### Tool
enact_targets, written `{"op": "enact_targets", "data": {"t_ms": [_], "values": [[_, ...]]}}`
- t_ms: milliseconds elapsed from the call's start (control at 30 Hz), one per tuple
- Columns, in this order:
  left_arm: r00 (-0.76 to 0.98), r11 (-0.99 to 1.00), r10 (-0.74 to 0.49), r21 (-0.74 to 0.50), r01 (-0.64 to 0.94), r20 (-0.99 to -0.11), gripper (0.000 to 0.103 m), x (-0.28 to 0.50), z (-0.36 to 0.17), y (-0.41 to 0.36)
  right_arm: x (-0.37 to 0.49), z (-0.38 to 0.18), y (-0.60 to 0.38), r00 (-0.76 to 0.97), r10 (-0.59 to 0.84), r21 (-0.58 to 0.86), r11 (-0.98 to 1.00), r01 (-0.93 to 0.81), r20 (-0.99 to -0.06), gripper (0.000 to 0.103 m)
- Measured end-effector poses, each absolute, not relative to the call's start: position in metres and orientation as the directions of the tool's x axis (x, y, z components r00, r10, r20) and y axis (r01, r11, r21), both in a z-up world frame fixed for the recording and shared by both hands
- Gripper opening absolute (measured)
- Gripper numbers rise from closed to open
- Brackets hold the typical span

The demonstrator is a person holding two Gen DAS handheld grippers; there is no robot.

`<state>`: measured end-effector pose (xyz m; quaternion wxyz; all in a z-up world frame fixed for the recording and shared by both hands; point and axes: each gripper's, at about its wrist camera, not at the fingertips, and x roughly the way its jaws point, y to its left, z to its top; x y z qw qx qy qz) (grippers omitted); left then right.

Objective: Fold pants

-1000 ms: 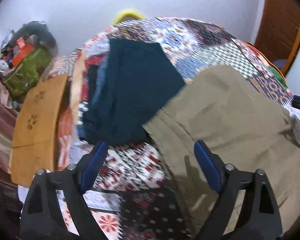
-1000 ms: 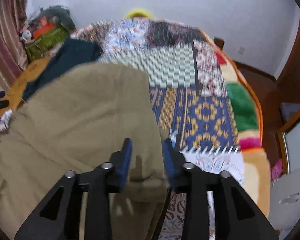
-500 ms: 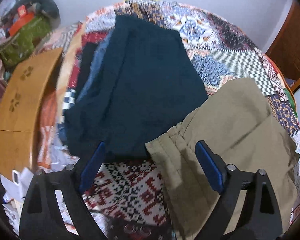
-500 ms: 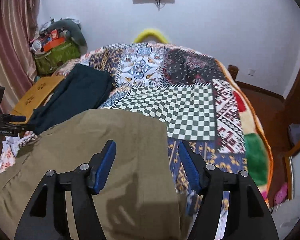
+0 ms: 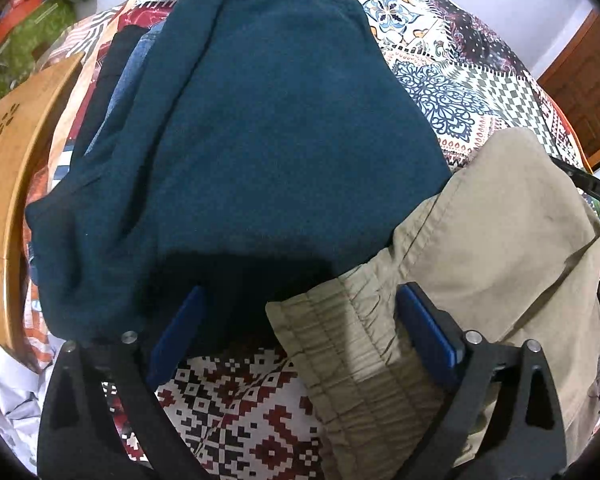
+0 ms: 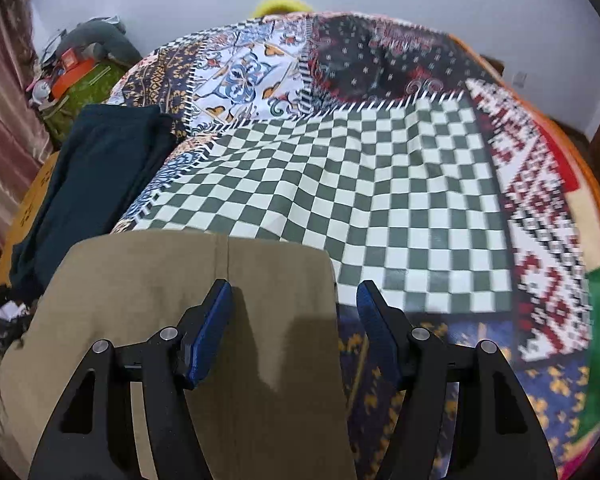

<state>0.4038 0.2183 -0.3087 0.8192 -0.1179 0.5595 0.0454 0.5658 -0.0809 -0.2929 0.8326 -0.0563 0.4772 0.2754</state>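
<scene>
The patchwork bedspread [image 6: 400, 184] fills most of what I see, its green-and-white checked panel spreading ahead of my right side. On it lie the khaki pants [image 6: 204, 292], folded flat, their far edge straight across the checks in the right wrist view. From the left wrist view the same pants [image 5: 496, 248] run off to the right, with the gathered elastic waistband [image 5: 340, 332] nearest me, lying on the red-and-black patterned patch. Just beside them, and touching along the waistband's far side, sits a pile of dark teal clothing [image 5: 260, 132] — a strip of blue denim and something black show at its left edge. A wooden board [image 5: 4, 184] stands at the bed's left side.

My left gripper [image 5: 300, 336] has its jaws spread wide over the waistband corner, closed on nothing. My right gripper [image 6: 296, 328] is likewise parted — its left blue pad [image 6: 212, 328] above the khaki cloth, the right one above the bedspread past the pants' edge.
</scene>
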Motion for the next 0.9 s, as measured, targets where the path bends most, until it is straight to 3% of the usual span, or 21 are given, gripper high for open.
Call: {"op": "enact_targets", "data": {"t_ms": [100, 133, 233, 267, 300, 367, 600, 767, 900], "values": [[0.384, 0.968, -0.07, -0.156, -0.197, -0.921, 0.09, 0.403, -0.307, 0.217, 0.572, -0.301, -0.085, 0.369, 0.463, 0.252, 0.832, -0.495, -0.806, 0.058], [0.389, 0.968, -0.077, -0.162, -0.193, -0.918, 0.084, 0.403, -0.307, 0.218, 0.573, -0.304, -0.087, 0.341, 0.501, 0.303, 0.817, -0.491, -0.796, 0.048], [0.409, 0.969, -0.083, -0.17, -0.181, -0.909, 0.075, 0.4, -0.304, 0.214, 0.573, -0.306, -0.089, 0.328, 0.529, 0.344, 0.807, -0.48, -0.783, 0.035], [0.413, 0.969, -0.082, -0.169, -0.179, -0.907, 0.073, 0.399, -0.303, 0.214, 0.569, -0.303, -0.088, 0.341, 0.519, 0.323, 0.81, -0.49, -0.784, 0.022], [0.417, 0.967, -0.106, -0.191, -0.167, -0.903, 0.056, 0.398, -0.302, 0.213, 0.567, -0.302, -0.087, 0.353, 0.503, 0.299, 0.817, -0.494, -0.789, 0.013], [0.412, 0.967, -0.103, -0.188, -0.17, -0.905, 0.054, 0.4, -0.3, 0.208, 0.563, -0.298, -0.089, 0.367, 0.496, 0.287, 0.821, -0.494, -0.787, 0.005], [0.437, 0.98, -0.014, -0.099, -0.172, -0.899, 0.038, 0.394, -0.28, 0.205, 0.539, -0.259, -0.099, 0.481, 0.476, 0.187, 0.826, -0.531, -0.736, 0.003], [0.523, 0.986, 0.073, -0.016, -0.164, -0.849, 0.037, 0.393, -0.235, 0.2, 0.53, -0.212, -0.107, 0.581, 0.459, 0.121, 0.842, -0.525, -0.673, 0.0], [0.603, 0.987, 0.098, 0.002, -0.158, -0.792, 0.037, 0.387, -0.19, 0.195, 0.521, -0.16, -0.133, 0.69, 0.453, 0.137, 0.876, -0.463, -0.565, 0.0]]}}
